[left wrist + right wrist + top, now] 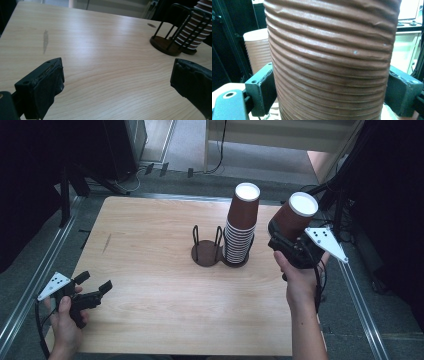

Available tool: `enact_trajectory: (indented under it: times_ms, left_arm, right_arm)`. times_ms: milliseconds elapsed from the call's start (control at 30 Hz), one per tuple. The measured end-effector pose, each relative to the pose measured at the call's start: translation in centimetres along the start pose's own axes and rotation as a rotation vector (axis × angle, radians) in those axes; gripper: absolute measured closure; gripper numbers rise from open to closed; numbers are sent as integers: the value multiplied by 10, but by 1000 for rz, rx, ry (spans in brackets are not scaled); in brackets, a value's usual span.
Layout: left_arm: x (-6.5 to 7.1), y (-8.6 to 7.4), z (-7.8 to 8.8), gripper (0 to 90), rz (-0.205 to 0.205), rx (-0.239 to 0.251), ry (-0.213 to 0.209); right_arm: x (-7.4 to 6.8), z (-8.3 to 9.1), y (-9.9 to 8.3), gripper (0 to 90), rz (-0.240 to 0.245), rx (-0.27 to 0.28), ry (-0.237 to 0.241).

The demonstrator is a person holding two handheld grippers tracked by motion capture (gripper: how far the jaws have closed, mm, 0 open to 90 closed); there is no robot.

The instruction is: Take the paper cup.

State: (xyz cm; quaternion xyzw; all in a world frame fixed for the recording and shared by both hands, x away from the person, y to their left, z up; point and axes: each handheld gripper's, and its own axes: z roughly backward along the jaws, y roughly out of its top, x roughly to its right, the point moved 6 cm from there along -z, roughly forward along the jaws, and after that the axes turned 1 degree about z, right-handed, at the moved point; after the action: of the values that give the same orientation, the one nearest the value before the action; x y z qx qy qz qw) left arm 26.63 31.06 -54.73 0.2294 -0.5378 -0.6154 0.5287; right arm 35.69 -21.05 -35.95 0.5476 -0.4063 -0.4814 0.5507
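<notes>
Ribbed brown card fills the space between the right gripper's [329, 82] two black jaws: they clamp the cup [332, 57] by its sides, upside down, white base uppermost. From the high view this cup [295, 215] is held off the table's right edge, tilted, just beside and clear of the stack of cups [241, 227], which stands inverted in the right bay of the dark wire holder [207, 251]. The holder's left bay is empty. At the near-left corner of the wooden table [150, 250], the left gripper [95, 282] hovers with its jaws wide apart and nothing between them.

Judging by how things lie, a single cup is in transit between stack and holder. It may be bound for the empty left bay; if so, the next move calls for bringing it upright over that bay and lowering it between the wire loops without knocking the tall stack.

No brand, label or writing can be read on the cups or holder.
</notes>
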Motion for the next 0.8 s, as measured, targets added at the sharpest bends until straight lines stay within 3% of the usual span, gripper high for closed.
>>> enact_trajectory:
  times_ms: [100, 367, 800]
  left_arm:
    - [7, 5, -1, 0, -3, 1, -16]
    - [39, 21, -12, 0, -64, 17, -69]
    - [73, 49, -37, 0, -88, 33, -138]
  right_arm:
    - [-3, 5, -7, 119, 7, -7, 6]
    - [-10, 17, -23, 119, 8, -17, 24]
    - [-23, 26, -51, 119, 8, -45, 47]
